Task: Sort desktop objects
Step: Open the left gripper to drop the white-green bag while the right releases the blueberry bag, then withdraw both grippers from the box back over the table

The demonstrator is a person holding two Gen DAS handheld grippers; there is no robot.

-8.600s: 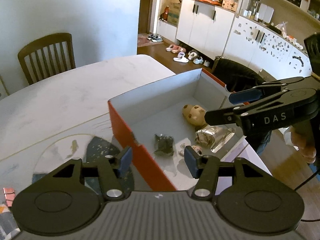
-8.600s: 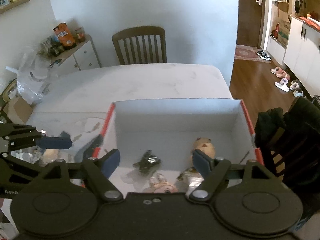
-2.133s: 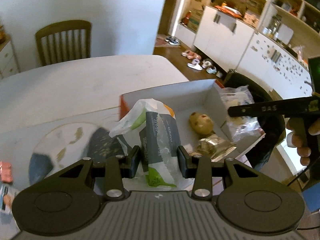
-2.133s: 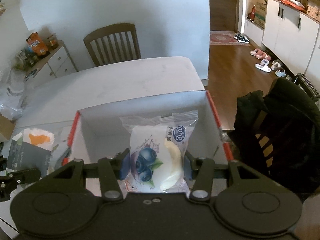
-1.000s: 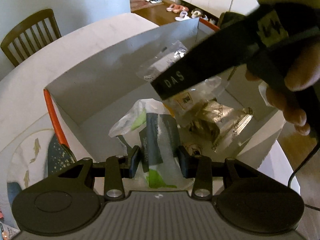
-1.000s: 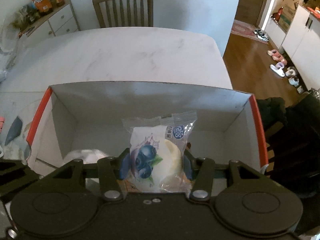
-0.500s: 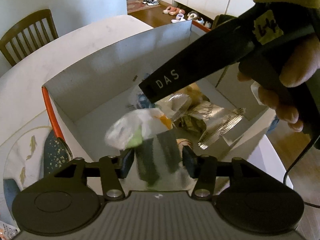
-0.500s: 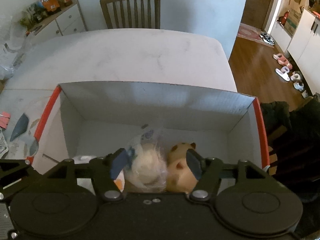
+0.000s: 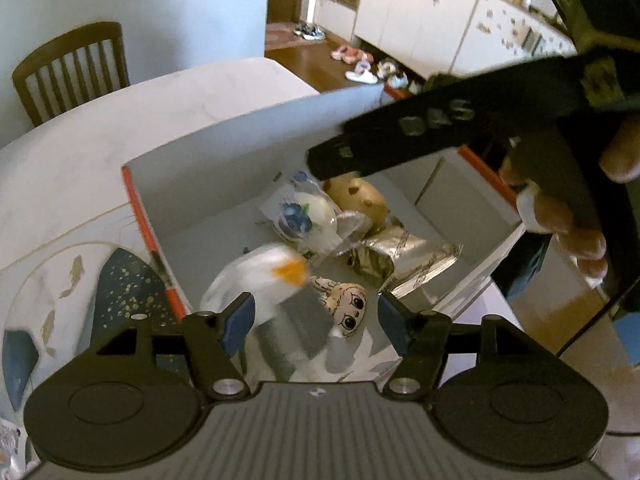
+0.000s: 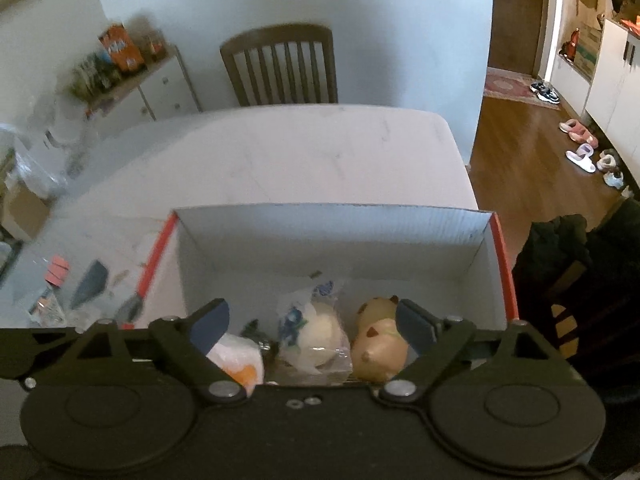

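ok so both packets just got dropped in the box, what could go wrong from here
The white packet with the orange patch is blurred, between the open left gripper pads and near the red box wall, so it may snag. Both grippers have just been opening over the same box, and the right gripper crosses close above the left's view, so they could knock together. The blueberry bread packet lies against the hamster toy and may slide.

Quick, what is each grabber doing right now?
Left gripper: open, jaws just widened, blurred white plastic packet between them, released.
Right gripper: open, just widened, holding nothing.
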